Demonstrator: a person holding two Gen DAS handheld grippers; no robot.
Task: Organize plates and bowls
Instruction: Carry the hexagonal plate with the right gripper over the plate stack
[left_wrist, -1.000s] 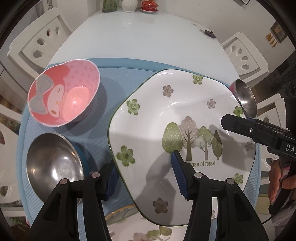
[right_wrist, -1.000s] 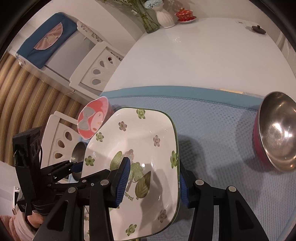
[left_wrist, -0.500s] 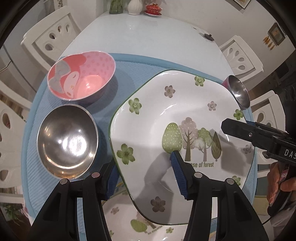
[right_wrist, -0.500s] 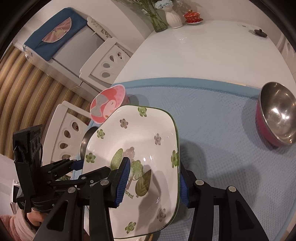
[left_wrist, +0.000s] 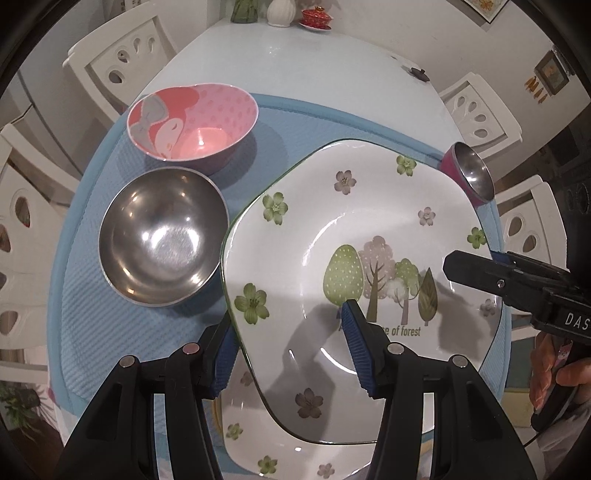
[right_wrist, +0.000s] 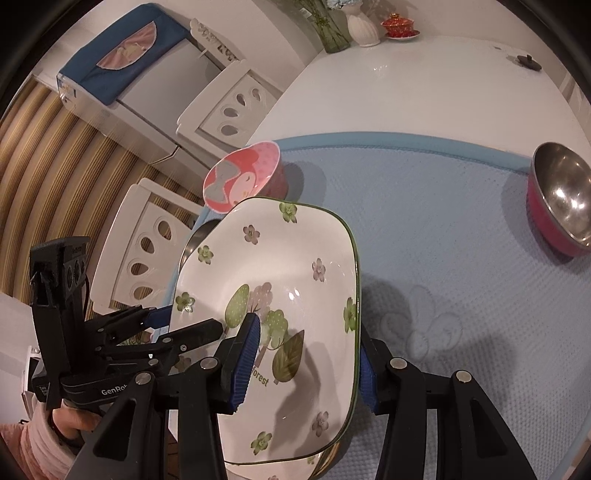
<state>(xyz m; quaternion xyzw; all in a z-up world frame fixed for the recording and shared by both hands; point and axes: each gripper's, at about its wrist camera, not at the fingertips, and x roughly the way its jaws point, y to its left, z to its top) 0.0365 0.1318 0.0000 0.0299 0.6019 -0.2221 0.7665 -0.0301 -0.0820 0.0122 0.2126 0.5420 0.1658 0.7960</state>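
We see both grippers sharing one load: the white square ceramic plate with painted flowers and trees, lifted off the blue quilted mat and tipped. Directly beneath it lies a second plate of the same flowered pattern, so we judge the coming move turns on how squarely the held plate sits over that one.

Starting at the left of the left wrist view, the pink plastic bowl with a cartoon face stands farthest along the mat, and the plain steel bowl sits just in front of it, close beside the held plate's left edge. The left gripper pinches that near-left rim, one blue pad under the plate and one on its face. Across the plate, the right gripper clamps the opposite rim; in its own view one pad presses on the painted face and the other sits behind the green-edged rim. Farthest right stands the steel bowl with a magenta outside, well clear.

The steel bowl on the left is, we think, the nearest obstacle if the plate swings that way. The white table beyond the mat is bare but for a vase and a red teacup at its far end.
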